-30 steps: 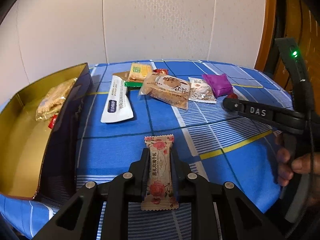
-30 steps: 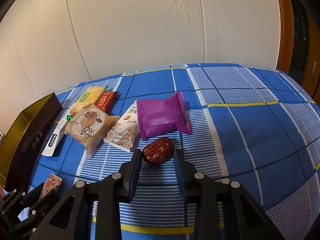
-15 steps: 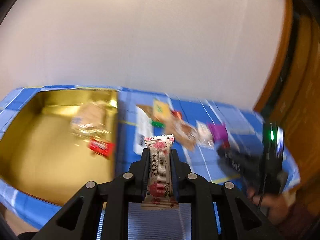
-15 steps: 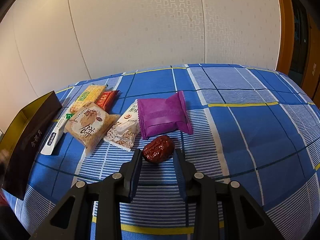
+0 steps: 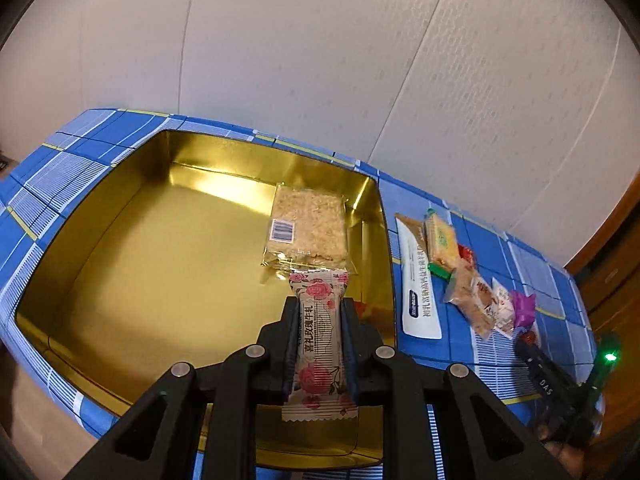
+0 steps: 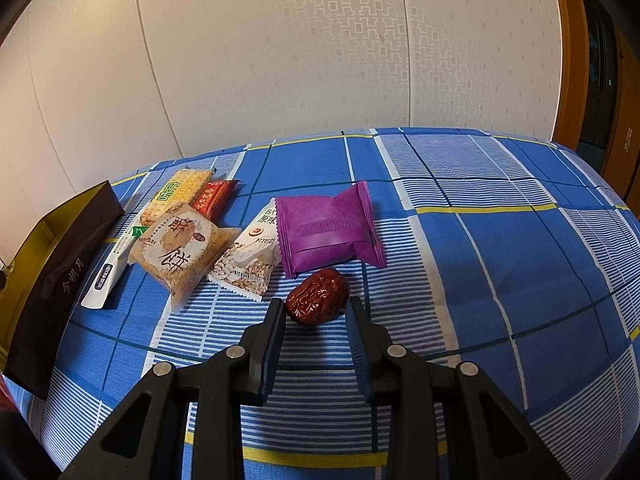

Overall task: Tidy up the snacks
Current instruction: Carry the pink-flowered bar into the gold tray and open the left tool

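My left gripper [image 5: 319,310] is shut on a rose-print candy bar [image 5: 319,344] and holds it above the open gold box [image 5: 140,264], near its right wall. A clear cracker pack [image 5: 308,230] lies inside the box. A small red item shows just right of the fingers. My right gripper [image 6: 317,307] is open, low over the cloth, with a wrapped red date [image 6: 318,296] between its fingertips. Behind the date lie a purple packet [image 6: 328,230], a white nut packet [image 6: 250,258], a biscuit pack [image 6: 180,250] and other snacks.
The box's dark outer wall [image 6: 60,280] stands at the left in the right wrist view. A white sachet [image 5: 418,284], a yellow cracker pack [image 5: 440,240] and a red packet [image 6: 212,198] lie beside it. The blue checked cloth [image 6: 500,240] stretches right. A wall stands behind.
My left gripper has lifted the rose-print bar off the cloth and swung left over the gold box. My right gripper has stayed around the date.
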